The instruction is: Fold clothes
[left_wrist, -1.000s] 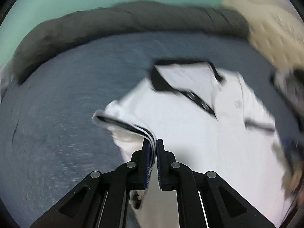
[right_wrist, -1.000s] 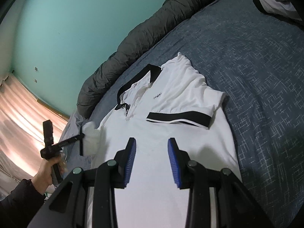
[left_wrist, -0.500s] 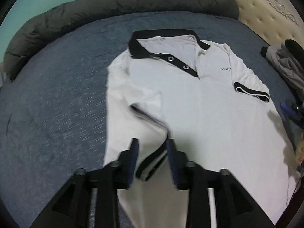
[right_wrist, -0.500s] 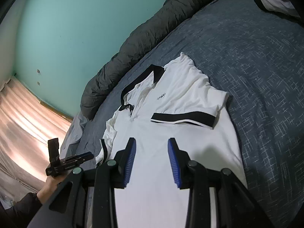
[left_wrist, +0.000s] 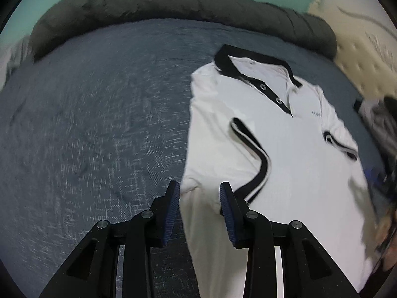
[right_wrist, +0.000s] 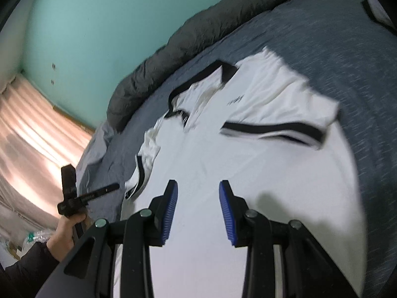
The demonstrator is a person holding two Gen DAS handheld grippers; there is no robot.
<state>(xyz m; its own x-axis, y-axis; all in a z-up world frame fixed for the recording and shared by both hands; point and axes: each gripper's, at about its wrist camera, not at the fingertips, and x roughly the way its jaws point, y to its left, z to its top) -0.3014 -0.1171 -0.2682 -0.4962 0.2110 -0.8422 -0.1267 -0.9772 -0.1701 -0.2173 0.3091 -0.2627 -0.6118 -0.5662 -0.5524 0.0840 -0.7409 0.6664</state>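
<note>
A white polo shirt point(left_wrist: 297, 173) with a black collar lies face up on the bed. Its near sleeve is folded inward, and the black sleeve band point(left_wrist: 258, 164) rests on the body. My left gripper point(left_wrist: 199, 186) hovers open over the shirt's left edge, pads clear of the cloth. In the right wrist view, the shirt point(right_wrist: 248, 173) spreads under my right gripper point(right_wrist: 198, 185), which stands open above its lower body. The other sleeve's band point(right_wrist: 273, 130) lies flat. The left gripper point(right_wrist: 99, 191) appears at the shirt's far side, held by a hand point(right_wrist: 64, 231).
The blue-grey bed cover point(left_wrist: 99, 124) stretches to the left of the shirt. A rolled dark grey duvet point(left_wrist: 173, 2) lines the far edge by the teal wall. A padded headboard point(left_wrist: 359, 37) and a pile of clothes point(left_wrist: 377, 114) are at the right. A curtain point(right_wrist: 29, 136) hangs left.
My left gripper has let go of the sleeve band, opened, and drawn back to the shirt's left edge. The sleeve now lies folded on the body. My right gripper has shifted slightly.
</note>
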